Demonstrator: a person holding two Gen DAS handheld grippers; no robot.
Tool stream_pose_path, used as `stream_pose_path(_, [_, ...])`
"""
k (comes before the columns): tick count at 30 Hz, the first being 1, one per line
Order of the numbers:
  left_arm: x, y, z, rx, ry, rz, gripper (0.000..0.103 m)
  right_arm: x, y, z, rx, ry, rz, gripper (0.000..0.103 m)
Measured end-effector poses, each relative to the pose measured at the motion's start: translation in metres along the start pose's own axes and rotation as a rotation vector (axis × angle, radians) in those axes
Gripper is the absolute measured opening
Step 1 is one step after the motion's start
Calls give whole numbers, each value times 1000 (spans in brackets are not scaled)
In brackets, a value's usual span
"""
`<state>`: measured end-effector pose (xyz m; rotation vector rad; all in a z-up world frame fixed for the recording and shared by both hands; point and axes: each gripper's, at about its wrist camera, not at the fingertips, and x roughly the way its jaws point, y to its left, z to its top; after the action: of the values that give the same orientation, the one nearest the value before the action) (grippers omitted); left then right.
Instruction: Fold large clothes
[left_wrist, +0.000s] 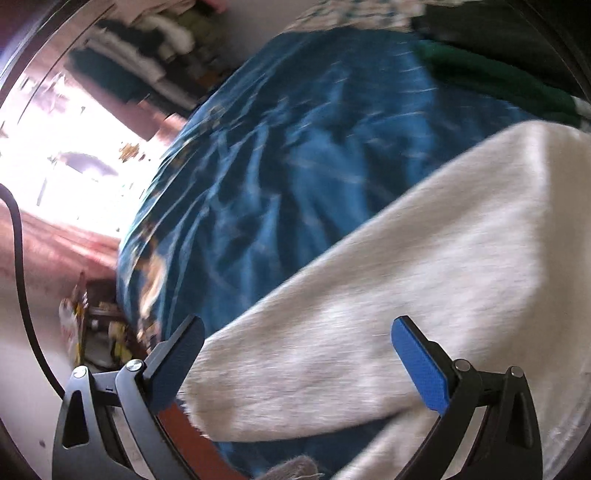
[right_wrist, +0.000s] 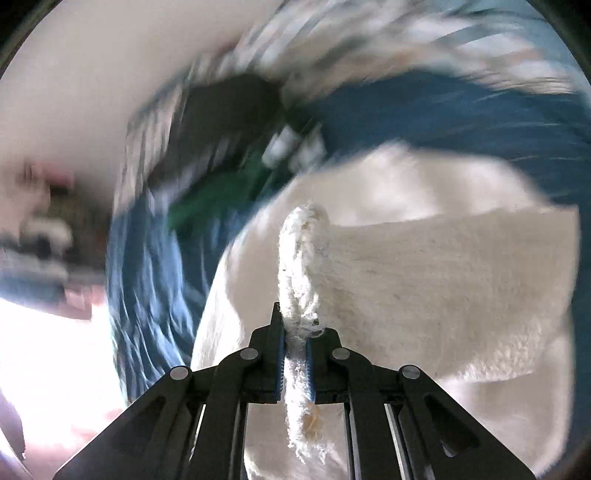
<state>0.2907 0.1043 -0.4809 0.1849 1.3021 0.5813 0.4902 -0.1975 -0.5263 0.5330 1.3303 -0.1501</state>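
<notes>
On a bed spread with a rumpled blue cover, a cream-white fleece garment lies across the lower right of the left wrist view, running from the right edge down toward the bottom centre. The left gripper stands with its jaws wide apart above the cloth, its blue pads pressing on nothing. Both views are smeared by motion blur, and little beyond the bedding can be made out with certainty. At the upper left of that view a heap of folded dark and pale textiles is only a smudge, and the bright patch at the left edge is washed out entirely. A black cable curves along the left rim. Cluttered items at the lower left are too blurred to name, and no label or writing can be read on them or anywhere else. A green cloth sits at the upper right, partly cut off by the lens rim.

In the right wrist view the right gripper is clamped on a frayed, bunched edge of the cream-white fleece garment, which stands up between the jaws at the frame's centre. The garment fills the lower right; its far end is hidden behind a fold. The blue cover and the green cloth streak past behind it.
</notes>
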Motion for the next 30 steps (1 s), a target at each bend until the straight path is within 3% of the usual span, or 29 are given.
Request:
stream_pose_path(3, [19,26,-12,-23,40,29,103,88,48,-20,-140,115,-64,10])
stream_pose_path(5, [24,45,-24,-53,64,30,103,126,62,-40,-225,177,-89,19])
stream_pose_path(7, [25,62,-37,-94,94,25,103,150,66,-52,-248,275,-28,30])
stream_pose_path(8, [27,72,-45,-123,124,15,103,148,66,-51,-224,306,35,32])
stream_pose_path(10, [32,89,-60,-191,198,-31,103,123,52,-50,-174,292,114,54])
stream_pose_path(12, [38,104,-78,-293,283,-134,103,87,28,-51,-128,254,154,58])
stream_pose_path(17, [68,112,-103,-509,395,-425,103,18,-59,-68,36,216,42,59])
stream_pose_path(21, [117,102,-108,-721,449,-623,100,0,-121,-90,132,230,-68,59])
stream_pose_path(23, [140,104,-109,-819,446,-632,90,1,-141,-99,157,241,-102,59])
stream_pose_path(25, [160,113,-108,-927,426,-565,59,7,-148,-108,181,242,-102,59])
stream_pose_path(26, [166,121,-105,-961,406,-532,48,9,-147,-111,179,244,-99,59])
stream_pose_path(27, [170,127,-96,-963,378,-494,28,13,-141,-113,160,244,-113,59])
stream_pose_path(29, [171,137,-75,-928,300,-456,12,25,-119,-114,93,232,-131,59])
stream_pose_path(30, [169,142,-59,-895,250,-432,11,32,-105,-113,53,230,-146,59])
